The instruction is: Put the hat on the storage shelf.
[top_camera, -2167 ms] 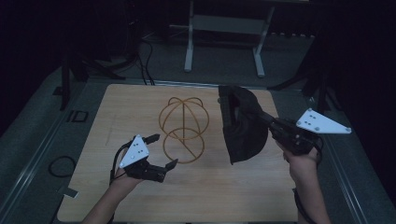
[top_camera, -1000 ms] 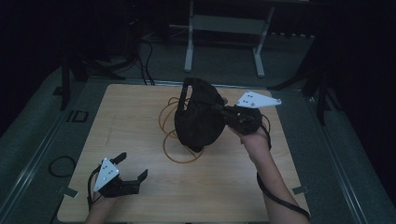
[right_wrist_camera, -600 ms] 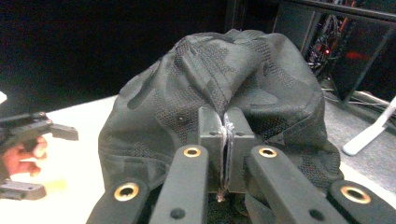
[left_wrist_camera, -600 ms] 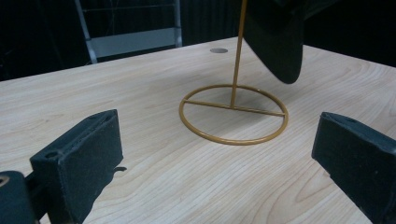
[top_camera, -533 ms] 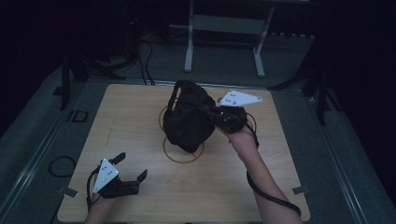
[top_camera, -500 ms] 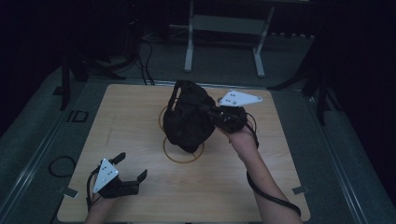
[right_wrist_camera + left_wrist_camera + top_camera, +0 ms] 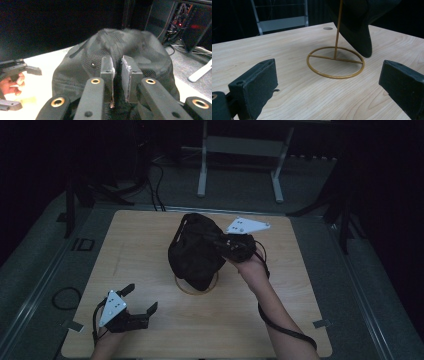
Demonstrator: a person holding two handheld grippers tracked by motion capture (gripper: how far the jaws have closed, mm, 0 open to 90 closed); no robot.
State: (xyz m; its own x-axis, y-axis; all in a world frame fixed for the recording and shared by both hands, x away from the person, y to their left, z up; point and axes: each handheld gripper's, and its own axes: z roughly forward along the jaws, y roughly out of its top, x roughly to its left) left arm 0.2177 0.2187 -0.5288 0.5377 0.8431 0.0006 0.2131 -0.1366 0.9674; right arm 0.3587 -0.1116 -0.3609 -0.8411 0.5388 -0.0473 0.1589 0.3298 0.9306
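Two grippers are recorded. Right gripper [image 7: 216, 241]: black two-jaw tool with a grey three-cornered plate and trailing cable; its jaws have just been opening and stand a narrow gap apart, dark fabric seen between them in the right gripper view, whether the pads [image 7: 107, 72] press it cannot be told. Left gripper [image 7: 141, 300]: same make, jaws spread wide with nothing between them, held low over the table [image 7: 300, 270], well apart from the right one. One cap [image 7: 195, 251]: black, soft, mesh-textured on the crown, draped directly ahead of the right gripper's jaws and over the stand. One stand [image 7: 335, 62]: thin gold-coloured wire, a round base ring with a cross bar and an upright rod, lying ahead of the left gripper's jaws; its upper part is hidden under the cap. One table: pale wood, visible grain, rounded corners. Cap brim is cut off at the top edge of the left gripper view; the room beyond is too dark to make out.
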